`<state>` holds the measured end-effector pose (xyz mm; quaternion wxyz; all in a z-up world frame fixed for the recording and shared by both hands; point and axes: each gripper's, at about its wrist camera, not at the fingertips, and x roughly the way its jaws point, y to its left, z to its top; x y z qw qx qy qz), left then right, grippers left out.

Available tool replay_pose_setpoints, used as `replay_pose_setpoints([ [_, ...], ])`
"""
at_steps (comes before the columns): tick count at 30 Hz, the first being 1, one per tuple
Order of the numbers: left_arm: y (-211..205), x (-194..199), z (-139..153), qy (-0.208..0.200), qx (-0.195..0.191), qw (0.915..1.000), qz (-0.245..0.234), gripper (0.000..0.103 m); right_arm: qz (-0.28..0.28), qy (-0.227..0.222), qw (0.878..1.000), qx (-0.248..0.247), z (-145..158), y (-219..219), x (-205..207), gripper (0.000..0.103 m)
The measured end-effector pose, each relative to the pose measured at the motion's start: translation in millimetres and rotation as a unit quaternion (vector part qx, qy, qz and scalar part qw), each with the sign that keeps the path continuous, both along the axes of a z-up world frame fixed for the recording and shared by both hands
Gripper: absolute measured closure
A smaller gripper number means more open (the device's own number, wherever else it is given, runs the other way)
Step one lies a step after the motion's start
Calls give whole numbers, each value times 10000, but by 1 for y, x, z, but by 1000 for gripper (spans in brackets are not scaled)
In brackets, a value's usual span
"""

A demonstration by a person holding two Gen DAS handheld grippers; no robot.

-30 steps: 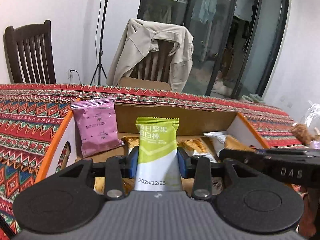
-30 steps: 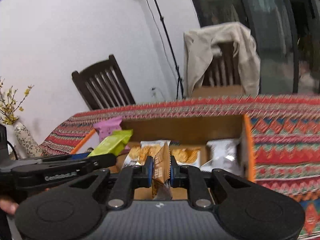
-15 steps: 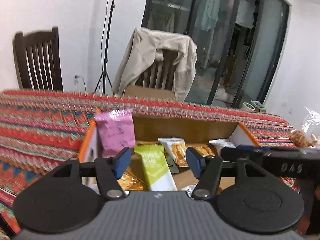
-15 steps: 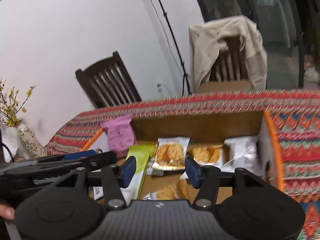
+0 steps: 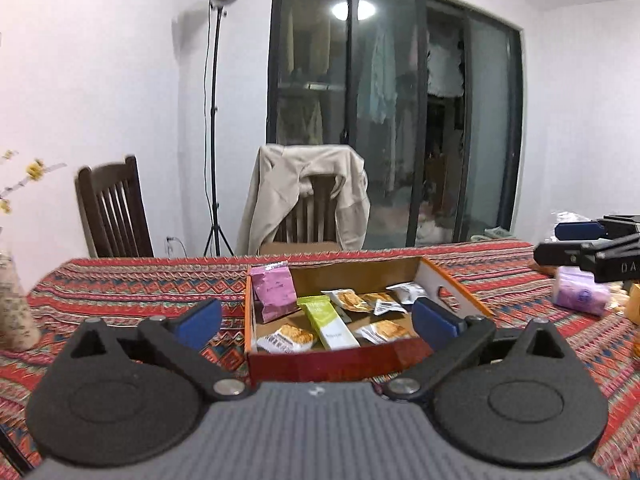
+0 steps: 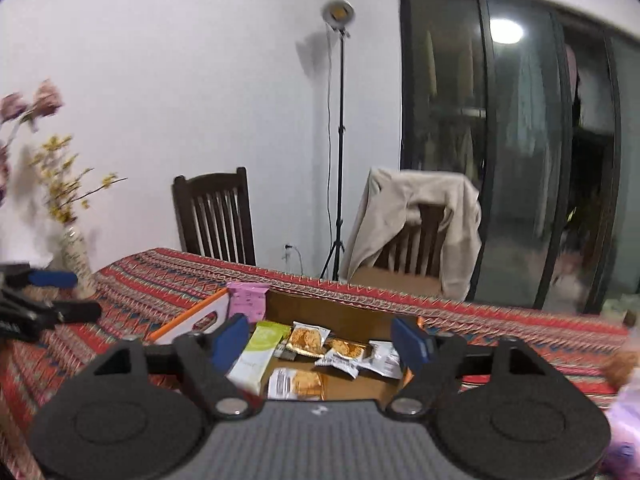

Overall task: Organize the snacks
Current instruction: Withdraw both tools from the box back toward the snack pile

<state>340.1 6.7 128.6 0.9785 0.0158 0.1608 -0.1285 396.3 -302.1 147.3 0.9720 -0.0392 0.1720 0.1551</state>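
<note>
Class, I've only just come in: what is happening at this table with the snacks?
A person is sorting snacks into a cardboard box with two handheld grippers. The left gripper and right gripper are both empty, jaws opening, in front of the box. Inside lie a green bar, a pink packet and several cracker packets. More snacks wait on the tablecloth.

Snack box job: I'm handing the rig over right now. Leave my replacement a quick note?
Left gripper: empty, fingers opening.
Right gripper: empty, fingers opening.
Cardboard box on the patterned tablecloth holds the green bar, cracker packets and a pink pouch upright in the far left corner.
Done: those are boxed.
Left: the purple pack and other snacks lying outside at the right.
</note>
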Motion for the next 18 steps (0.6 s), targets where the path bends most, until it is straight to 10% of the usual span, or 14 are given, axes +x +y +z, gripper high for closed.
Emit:
replay_pose_setpoints([
  [9, -9, -131, -17, -252, 17, 9997, -55, 0, 89, -436, 9980, -442, -5, 9, -144, 10],
  [18, -30, -202, -83, 252, 33, 9997, 26, 0, -48, -151, 9999, -58, -77, -2, -238, 9],
])
